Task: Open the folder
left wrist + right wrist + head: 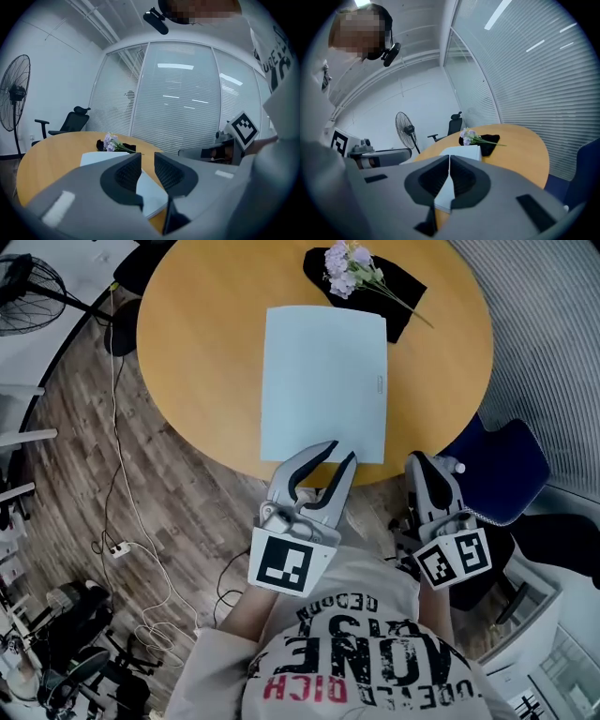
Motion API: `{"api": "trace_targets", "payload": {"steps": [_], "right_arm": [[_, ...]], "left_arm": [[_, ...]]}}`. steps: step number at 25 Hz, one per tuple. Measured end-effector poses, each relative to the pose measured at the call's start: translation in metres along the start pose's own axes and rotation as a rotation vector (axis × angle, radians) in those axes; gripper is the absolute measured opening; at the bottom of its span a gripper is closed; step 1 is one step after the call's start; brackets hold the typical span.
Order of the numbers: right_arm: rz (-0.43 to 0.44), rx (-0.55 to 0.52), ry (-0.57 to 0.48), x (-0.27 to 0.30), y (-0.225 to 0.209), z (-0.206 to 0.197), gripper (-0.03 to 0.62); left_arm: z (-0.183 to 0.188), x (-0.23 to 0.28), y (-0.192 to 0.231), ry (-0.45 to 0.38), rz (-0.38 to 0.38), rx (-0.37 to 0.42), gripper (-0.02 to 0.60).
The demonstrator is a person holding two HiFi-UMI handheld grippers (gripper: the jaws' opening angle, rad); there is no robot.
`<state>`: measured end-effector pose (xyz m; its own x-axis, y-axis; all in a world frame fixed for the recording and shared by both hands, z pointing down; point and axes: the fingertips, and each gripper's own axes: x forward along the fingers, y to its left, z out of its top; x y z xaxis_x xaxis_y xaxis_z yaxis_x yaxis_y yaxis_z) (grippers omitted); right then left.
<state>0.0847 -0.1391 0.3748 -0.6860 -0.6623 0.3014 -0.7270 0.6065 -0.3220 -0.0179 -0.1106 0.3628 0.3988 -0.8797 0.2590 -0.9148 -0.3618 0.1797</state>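
Closest to the camera is a white T-shirt (366,662) with black and red lettering, worn by the person holding two grey grippers. The left gripper (340,452) has its claw partly open, a narrow gap with nothing in it. Its tips hover at the near edge of the folder, and contact cannot be judged. The right gripper (419,459), just off the table's rim, has its claw closed and empty.

A pale blue rectangular folder (323,381) lies flat and closed on a round tan wooden table (197,334), its near edge close to the person.

Risks: the cover lies flush, so a jaw may only shove the smooth folder toward the lilac flowers (349,266) on a black cloth (398,292). Pinching both covers would lift the whole folder rather than open it.

Below is a wood-plank floor (84,427) strewn with cables. A standing fan (14,101), a black office chair (70,123) and a glass wall with blinds (187,93) surround the table.
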Motion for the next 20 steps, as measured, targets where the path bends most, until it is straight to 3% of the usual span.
{"api": "trace_targets", "payload": {"steps": [20], "right_arm": [[-0.049, 0.103, 0.095, 0.004, -0.031, -0.077, 0.014]], "left_arm": [[-0.079, 0.040, -0.049, 0.186, -0.123, 0.224, 0.124]]}}
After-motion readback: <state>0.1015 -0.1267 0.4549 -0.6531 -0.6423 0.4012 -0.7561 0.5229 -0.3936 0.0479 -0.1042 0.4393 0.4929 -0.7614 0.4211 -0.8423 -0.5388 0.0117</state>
